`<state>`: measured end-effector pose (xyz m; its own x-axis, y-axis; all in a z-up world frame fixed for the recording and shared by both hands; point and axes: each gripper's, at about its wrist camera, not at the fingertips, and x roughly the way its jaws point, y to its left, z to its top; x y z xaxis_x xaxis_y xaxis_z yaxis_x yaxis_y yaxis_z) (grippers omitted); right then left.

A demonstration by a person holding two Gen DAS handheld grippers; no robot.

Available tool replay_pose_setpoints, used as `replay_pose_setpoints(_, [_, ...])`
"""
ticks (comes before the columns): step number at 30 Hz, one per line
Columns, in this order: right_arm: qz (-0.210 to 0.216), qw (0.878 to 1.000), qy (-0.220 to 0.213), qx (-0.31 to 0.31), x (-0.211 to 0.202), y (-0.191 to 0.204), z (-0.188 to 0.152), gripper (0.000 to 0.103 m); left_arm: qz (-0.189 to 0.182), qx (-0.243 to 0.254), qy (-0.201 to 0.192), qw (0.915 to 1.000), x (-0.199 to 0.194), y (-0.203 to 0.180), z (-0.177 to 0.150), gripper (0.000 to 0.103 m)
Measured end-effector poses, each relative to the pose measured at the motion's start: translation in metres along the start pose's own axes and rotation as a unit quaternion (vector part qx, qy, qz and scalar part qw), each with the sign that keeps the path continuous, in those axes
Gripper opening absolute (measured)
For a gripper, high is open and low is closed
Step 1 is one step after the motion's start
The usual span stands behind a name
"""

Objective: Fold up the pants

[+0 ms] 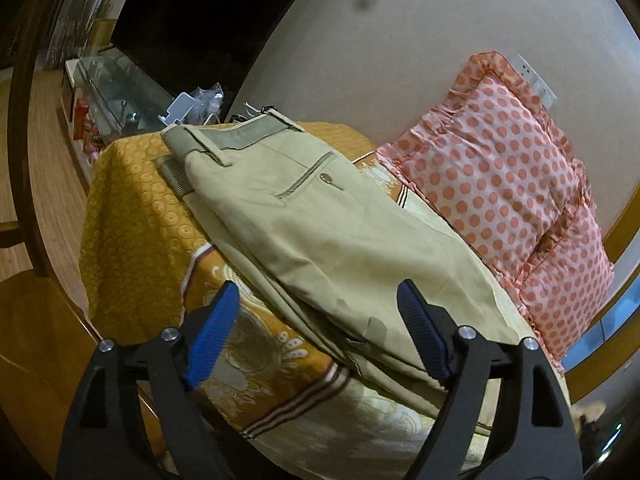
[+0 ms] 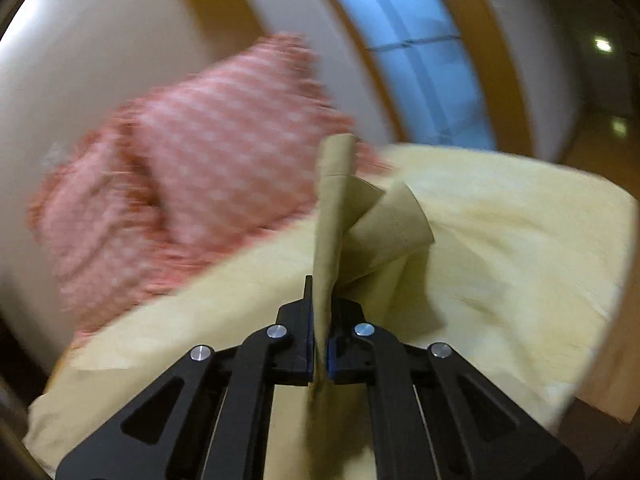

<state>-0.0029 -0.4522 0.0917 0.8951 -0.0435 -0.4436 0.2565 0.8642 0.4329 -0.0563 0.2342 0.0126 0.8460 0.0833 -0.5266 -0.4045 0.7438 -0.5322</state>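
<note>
Two grippers shared the fold: the right gripper (image 2: 320, 344) pinched the pants (image 1: 320, 236) hem, lifted off the bed (image 1: 132, 200); the left gripper (image 1: 316, 320) hovered, fingers spread, near the legs. Next, carrying the hem toward the waistband seemed due.

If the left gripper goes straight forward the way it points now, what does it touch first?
Probably the khaki pants: the open left gripper points at their near folded part on the bed. Depth is unclear.
</note>
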Motion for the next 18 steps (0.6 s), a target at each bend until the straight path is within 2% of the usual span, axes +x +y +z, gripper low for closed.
replay_pose_setpoints(1, [0.022, 1.000, -0.001, -0.012, 0.000, 0.017, 0.003, 0.005, -0.003, -0.004, 0.002, 1.0000, 0.001, 0.002, 0.001, 0.083])
replay_pose_setpoints(3, [0.099, 0.994, 0.004, -0.046, -0.001, 0.072, 0.003, 0.005, -0.012, -0.008, 0.005, 0.9999, 0.002, 0.005, 0.002, 0.087])
replay_pose_setpoints(4, [0.134, 0.989, 0.013, -0.062, 0.000, 0.098, -0.001, 0.005, -0.014, -0.009, 0.005, 0.9998, 0.002, 0.006, 0.003, 0.088])
replay_pose_setpoints(5, [0.188, 0.978, 0.034, -0.087, 0.002, 0.139, -0.013, 0.005, -0.017, -0.009, 0.004, 0.9998, 0.001, 0.006, 0.003, 0.089])
replay_pose_setpoints(6, [0.218, 0.970, 0.051, -0.101, 0.005, 0.162, -0.024, 0.005, -0.019, -0.008, 0.004, 0.9998, 0.001, 0.005, 0.003, 0.090])
replay_pose_setpoints(7, [0.254, 0.957, 0.075, -0.117, 0.008, 0.190, -0.039, 0.005, -0.022, -0.007, 0.004, 0.9997, 0.001, 0.005, 0.004, 0.090])
replay_pose_setpoints(8, [0.297, 0.937, 0.114, -0.141, 0.012, 0.226, -0.064, 0.005, -0.021, -0.006, 0.003, 0.9997, 0.001, 0.004, 0.004, 0.090])
replay_pose_setpoints(9, [0.322, 0.921, 0.147, -0.161, 0.015, 0.252, -0.086, 0.005, -0.022, -0.006, 0.003, 0.9997, 0.001, 0.004, 0.004, 0.091])
replay_pose_setpoints(10, [0.347, 0.896, 0.193, -0.198, 0.018, 0.285, -0.120, 0.005, -0.022, -0.005, 0.003, 0.9997, 0.002, 0.004, 0.005, 0.091])
replay_pose_setpoints(12, [0.349, 0.863, 0.257, -0.259, 0.021, 0.322, -0.166, 0.007, -0.021, -0.007, 0.005, 0.9997, 0.002, 0.004, 0.006, 0.093])
replay_pose_setpoints(13, [0.341, 0.844, 0.294, -0.293, 0.022, 0.336, -0.193, 0.021, -0.022, -0.009, 0.005, 0.9997, 0.004, 0.005, 0.007, 0.094])
replay_pose_setpoints(14, [0.333, 0.839, 0.303, -0.305, 0.020, 0.340, -0.202, 0.029, -0.023, -0.011, 0.004, 0.9997, 0.004, 0.005, 0.009, 0.095])
replay_pose_setpoints(16, [0.354, 0.835, 0.294, -0.301, 0.011, 0.339, -0.206, 0.062, -0.021, -0.015, 0.005, 0.9996, 0.007, 0.006, 0.013, 0.096])
replay_pose_setpoints(17, [0.372, 0.834, 0.289, -0.286, 0.005, 0.335, -0.200, 0.070, -0.019, -0.017, 0.006, 0.9997, 0.008, 0.007, 0.015, 0.096])
replay_pose_setpoints(18, [0.381, 0.837, 0.282, -0.274, 0.002, 0.331, -0.193, 0.083, -0.019, -0.019, 0.004, 0.9996, 0.009, 0.007, 0.017, 0.096])
